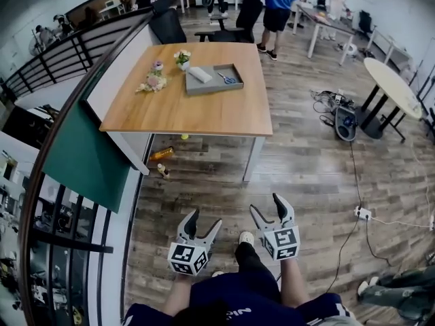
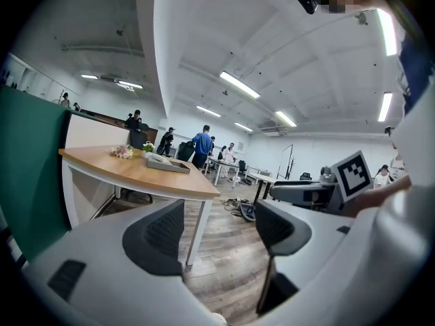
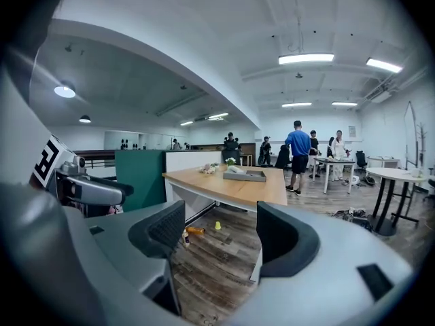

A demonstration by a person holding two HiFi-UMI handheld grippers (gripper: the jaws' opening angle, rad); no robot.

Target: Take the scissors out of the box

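Head view, desk: the wooden desk (image 1: 197, 111) stood in the upper middle of the frame, well apart from both grippers.
Head view, box: the grey box (image 1: 212, 89) sat on the far half of the desk, right of its middle.
Head view, scissors: the blue-handled scissors (image 1: 230, 79) lay inside the box, in its right part, with a white cloth (image 1: 200, 75) in its left part.
Head view, flowers: a bunch of flowers (image 1: 153, 81) lay on the desk left of the box.
Head view, floor: an orange bottle (image 1: 162, 153) lay under the desk.
Head view, left gripper: the left gripper (image 1: 205, 218) hung at the lower middle over the floor, fingers apart and empty.
Head view, right gripper: the right gripper (image 1: 265, 203) hung just beside it, fingers apart and empty.
Left gripper view, fingers: the fingers (image 2: 160, 236) stood wide apart, with only the floor between them.
Left gripper view, desk: the desk (image 2: 153, 176) filled the middle left and carried the box (image 2: 166, 164); the scissors were too small to make out.
Right gripper view, fingers: the fingers (image 3: 289, 240) stood wide apart, with only the floor between them.
Right gripper view, desk: the desk (image 3: 248, 190) stood at the centre, with the box (image 3: 246, 176) on its far part; the scissors could not be made out.
Right gripper view, floor: the orange bottle (image 3: 194, 230) lay below the desk's near edge.
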